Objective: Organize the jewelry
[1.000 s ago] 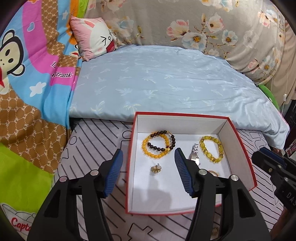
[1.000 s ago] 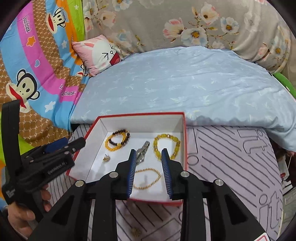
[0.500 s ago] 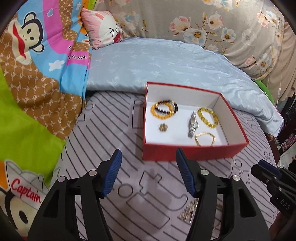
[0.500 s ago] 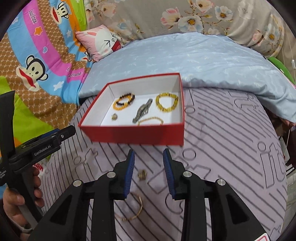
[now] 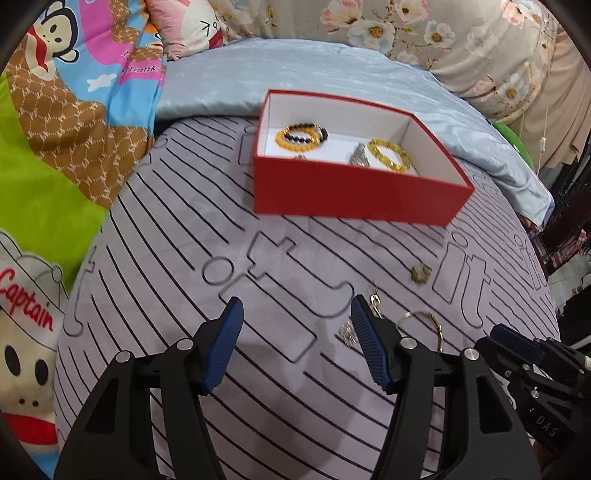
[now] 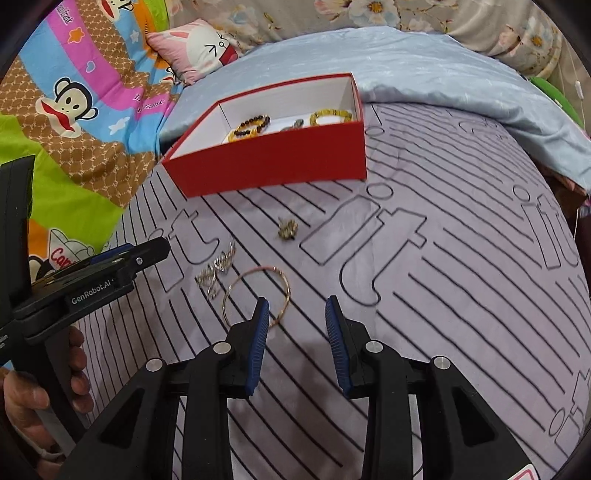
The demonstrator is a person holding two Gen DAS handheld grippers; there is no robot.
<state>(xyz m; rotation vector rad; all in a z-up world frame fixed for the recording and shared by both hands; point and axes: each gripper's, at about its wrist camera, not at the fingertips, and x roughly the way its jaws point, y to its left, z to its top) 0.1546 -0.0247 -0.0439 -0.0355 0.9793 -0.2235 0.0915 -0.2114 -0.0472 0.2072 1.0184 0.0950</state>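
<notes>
A red box (image 5: 351, 188) (image 6: 273, 158) with a white inside stands on the striped purple sheet and holds bead bracelets (image 5: 301, 134) (image 6: 251, 125) and a silver piece (image 5: 359, 155). Loose on the sheet in front of it lie a small bronze ornament (image 6: 288, 229) (image 5: 420, 273), a silver chain (image 6: 218, 271) (image 5: 347, 332) and a thin gold bangle (image 6: 256, 295) (image 5: 424, 323). My right gripper (image 6: 297, 314) is open above the sheet, its left pad over the bangle's near edge. My left gripper (image 5: 295, 314) is open and empty, its right finger beside the chain.
A light blue quilt (image 5: 295, 74) lies behind the box, with a floral cushion (image 5: 443, 33) and a pink rabbit pillow (image 6: 199, 48) beyond. A cartoon monkey blanket (image 5: 55, 110) covers the left. A hand (image 6: 33, 398) holds the left gripper's handle.
Both grippers have pulled back from over the box toward me and lower. The box now sits farther off, and the loose ornament, chain and bangle have come into view near the fingers.
</notes>
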